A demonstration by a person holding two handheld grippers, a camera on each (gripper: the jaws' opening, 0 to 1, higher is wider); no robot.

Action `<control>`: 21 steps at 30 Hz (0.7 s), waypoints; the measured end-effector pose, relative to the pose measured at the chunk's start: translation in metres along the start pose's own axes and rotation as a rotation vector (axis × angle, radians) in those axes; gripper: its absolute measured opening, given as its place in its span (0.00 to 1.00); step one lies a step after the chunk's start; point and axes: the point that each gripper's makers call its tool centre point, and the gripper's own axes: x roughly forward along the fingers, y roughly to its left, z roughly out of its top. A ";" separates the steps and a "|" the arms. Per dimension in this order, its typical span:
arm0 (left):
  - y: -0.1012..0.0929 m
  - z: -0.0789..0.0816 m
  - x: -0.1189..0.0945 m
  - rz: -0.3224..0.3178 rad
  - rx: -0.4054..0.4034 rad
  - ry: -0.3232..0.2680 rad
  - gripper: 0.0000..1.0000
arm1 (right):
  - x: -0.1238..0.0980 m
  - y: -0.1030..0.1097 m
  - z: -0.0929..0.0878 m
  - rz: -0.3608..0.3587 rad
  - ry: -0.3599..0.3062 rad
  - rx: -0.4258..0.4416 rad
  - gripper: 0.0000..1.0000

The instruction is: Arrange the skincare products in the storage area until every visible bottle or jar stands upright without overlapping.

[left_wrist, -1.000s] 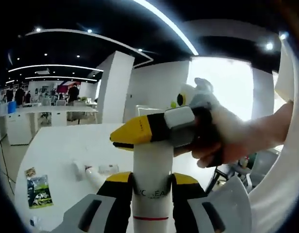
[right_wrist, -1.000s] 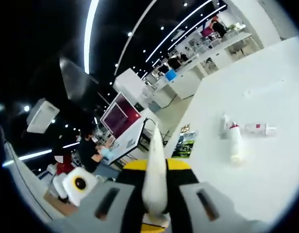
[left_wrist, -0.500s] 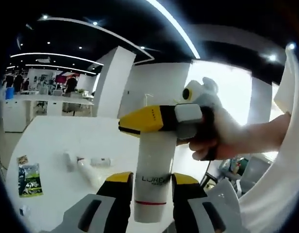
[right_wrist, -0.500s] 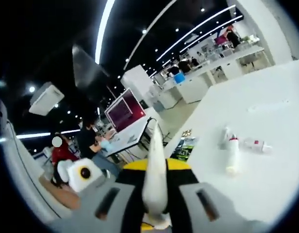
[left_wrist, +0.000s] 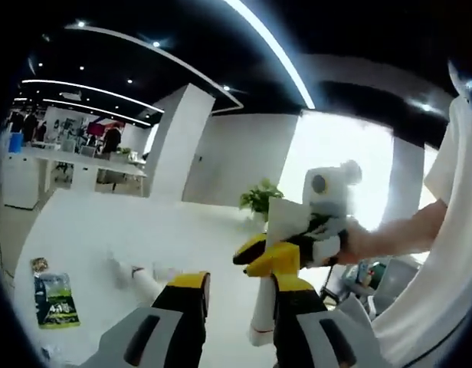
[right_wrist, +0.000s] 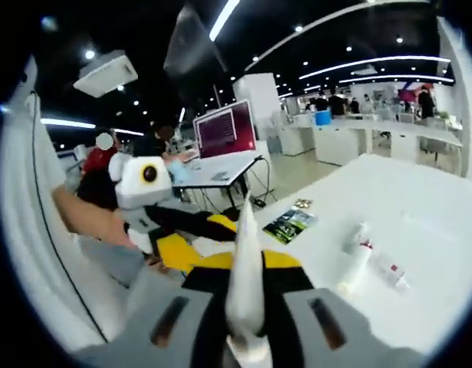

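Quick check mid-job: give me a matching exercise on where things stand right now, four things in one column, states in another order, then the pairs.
Things:
1. white tube
2. left gripper
3. bottles on the table
4. leaflet

States:
A. lying down
B. open, holding nothing
C. flat near the table edge
D. pinched in the right gripper

Pairs: 1-D, 2-B, 3-A, 4-C

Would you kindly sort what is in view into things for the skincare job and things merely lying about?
For the job:
- white tube in the right gripper
- bottles lying on the table
- left gripper

Lying about:
- green leaflet
- potted plant
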 end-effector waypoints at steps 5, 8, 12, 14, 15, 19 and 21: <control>-0.016 0.017 0.008 -0.101 0.101 0.033 0.36 | 0.003 0.006 -0.008 0.044 0.051 -0.069 0.12; -0.022 0.017 0.013 -0.135 0.164 0.074 0.38 | 0.004 0.009 -0.009 0.064 0.055 -0.073 0.12; -0.027 0.016 0.020 -0.174 0.214 0.127 0.39 | 0.008 0.016 -0.015 0.098 0.084 -0.094 0.12; -0.029 0.013 0.023 -0.198 0.258 0.167 0.38 | 0.009 0.018 -0.017 0.104 0.094 -0.098 0.12; -0.030 0.012 0.024 -0.204 0.273 0.182 0.37 | 0.009 0.018 -0.018 0.108 0.100 -0.098 0.12; -0.037 0.003 0.027 -0.234 0.331 0.259 0.35 | 0.011 0.024 -0.027 0.132 0.149 -0.133 0.12; -0.041 -0.003 0.028 -0.257 0.352 0.292 0.34 | 0.012 0.029 -0.030 0.148 0.164 -0.144 0.12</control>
